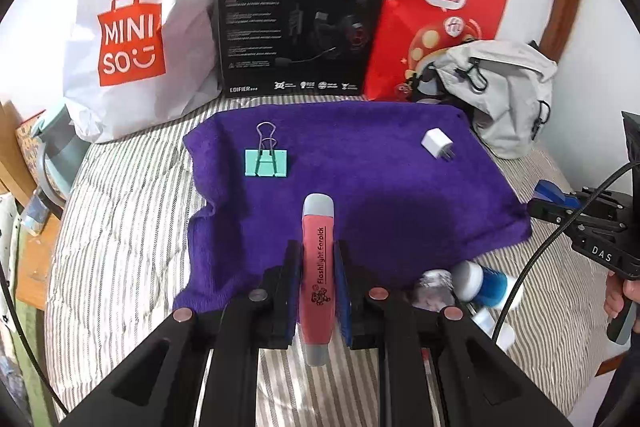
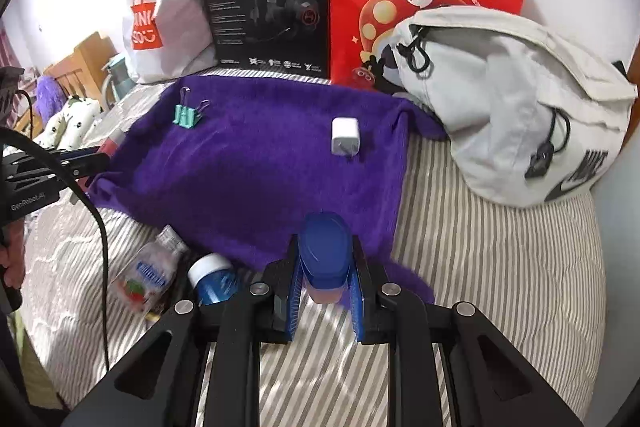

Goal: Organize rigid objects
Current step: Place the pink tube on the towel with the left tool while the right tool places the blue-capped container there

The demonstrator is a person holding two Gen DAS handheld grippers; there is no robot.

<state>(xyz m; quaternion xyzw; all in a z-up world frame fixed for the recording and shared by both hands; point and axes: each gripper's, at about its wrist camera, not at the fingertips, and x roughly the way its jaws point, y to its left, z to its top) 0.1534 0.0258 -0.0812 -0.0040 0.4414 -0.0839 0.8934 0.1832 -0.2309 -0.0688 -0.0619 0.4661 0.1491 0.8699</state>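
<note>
A purple towel [image 1: 360, 163] [image 2: 256, 163] lies spread on the striped bed. On it rest a teal binder clip [image 1: 267, 161] [image 2: 188, 115] at the back left and a white charger plug [image 1: 438, 145] [image 2: 345, 137] at the back right. My left gripper [image 1: 318, 263] is shut on a red flashlight earpick [image 1: 319, 267], held over the towel's front edge. My right gripper [image 2: 325, 267] is shut on a blue-capped bottle [image 2: 325, 255] at the towel's front right corner. The right gripper [image 1: 560, 207] also shows at the left wrist view's right edge.
Off the towel's front edge lie a blue jar with a white lid [image 2: 214, 277] [image 1: 486, 281] and a clear plastic bottle [image 2: 150, 273]. Behind the towel stand a white Miniso bag [image 1: 132, 27], a black headset box [image 1: 296, 19] and a red paper bag [image 1: 440, 11]. A grey backpack [image 2: 516, 107] sits right.
</note>
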